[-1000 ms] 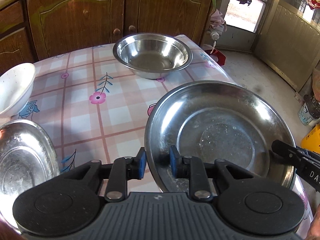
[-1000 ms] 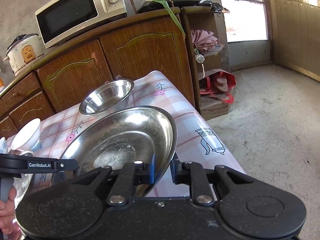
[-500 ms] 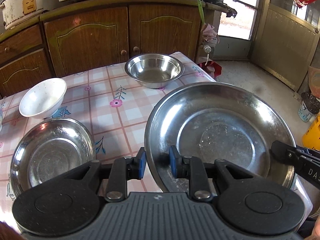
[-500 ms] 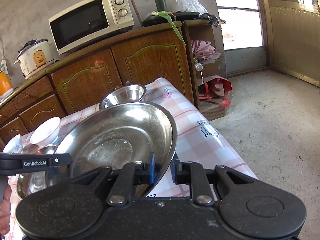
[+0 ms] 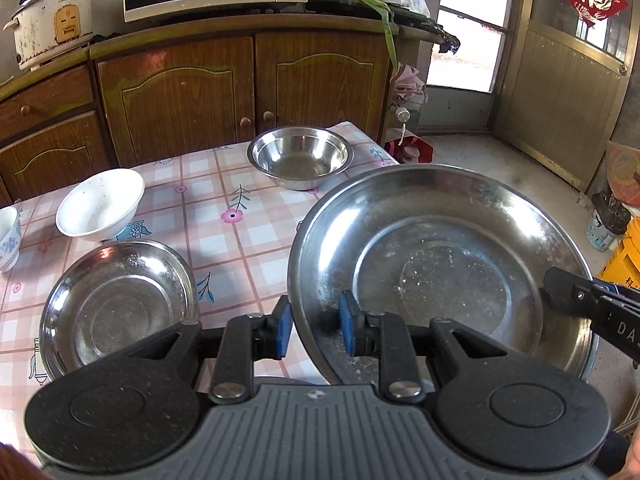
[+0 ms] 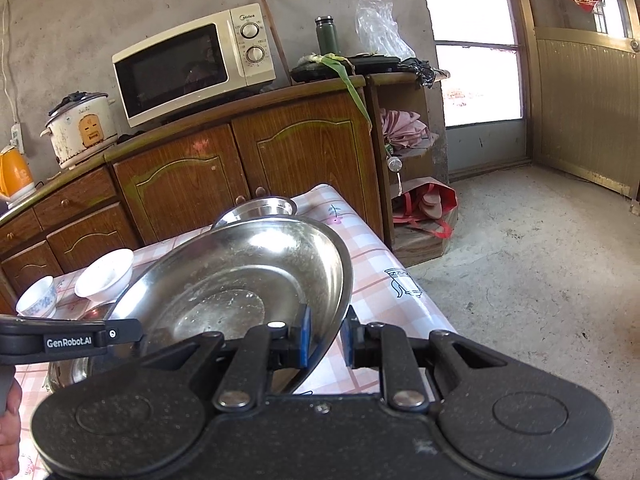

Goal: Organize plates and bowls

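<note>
A large steel plate (image 5: 440,264) is held in the air above the table's right side by both grippers. My left gripper (image 5: 314,326) is shut on its left rim. My right gripper (image 6: 325,338) is shut on its right rim; the plate also shows in the right wrist view (image 6: 240,280). A smaller steel plate (image 5: 116,304) lies on the table at lower left. A deep steel bowl (image 5: 300,158) stands at the far edge. A white bowl (image 5: 100,204) and a blue-patterned bowl (image 5: 8,236) stand at the left.
The table has a pink checked cloth (image 5: 240,232); its right edge drops to a concrete floor (image 6: 540,280). Wooden cabinets (image 5: 240,88) stand close behind, with a microwave (image 6: 192,64) and rice cooker (image 6: 80,128) on top. A yellow bucket (image 5: 624,260) stands on the floor.
Both grippers have lifted the large plate up and back from the table. The views have risen, so more of the table, the smaller plate and the cabinets shows.
</note>
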Demonstrator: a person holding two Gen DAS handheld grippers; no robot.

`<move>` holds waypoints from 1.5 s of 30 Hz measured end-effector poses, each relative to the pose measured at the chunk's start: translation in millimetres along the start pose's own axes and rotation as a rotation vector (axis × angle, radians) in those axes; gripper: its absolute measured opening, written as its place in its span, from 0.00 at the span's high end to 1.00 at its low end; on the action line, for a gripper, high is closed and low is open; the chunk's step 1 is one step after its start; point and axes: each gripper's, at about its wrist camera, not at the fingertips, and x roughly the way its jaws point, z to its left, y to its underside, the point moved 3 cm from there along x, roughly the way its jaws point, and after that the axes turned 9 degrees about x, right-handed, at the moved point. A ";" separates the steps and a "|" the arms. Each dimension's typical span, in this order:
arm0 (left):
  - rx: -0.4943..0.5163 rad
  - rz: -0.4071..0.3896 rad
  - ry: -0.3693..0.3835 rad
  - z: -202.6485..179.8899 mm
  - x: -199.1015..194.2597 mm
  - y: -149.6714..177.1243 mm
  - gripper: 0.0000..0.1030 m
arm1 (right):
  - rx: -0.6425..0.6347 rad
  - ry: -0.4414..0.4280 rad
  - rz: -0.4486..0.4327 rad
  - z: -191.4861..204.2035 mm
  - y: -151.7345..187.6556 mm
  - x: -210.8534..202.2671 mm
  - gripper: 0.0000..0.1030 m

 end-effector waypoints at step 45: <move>0.011 -0.054 -0.010 -5.8 -45.8 13.7 0.76 | -0.001 -0.030 -0.037 -0.1 0.5 -43.1 0.79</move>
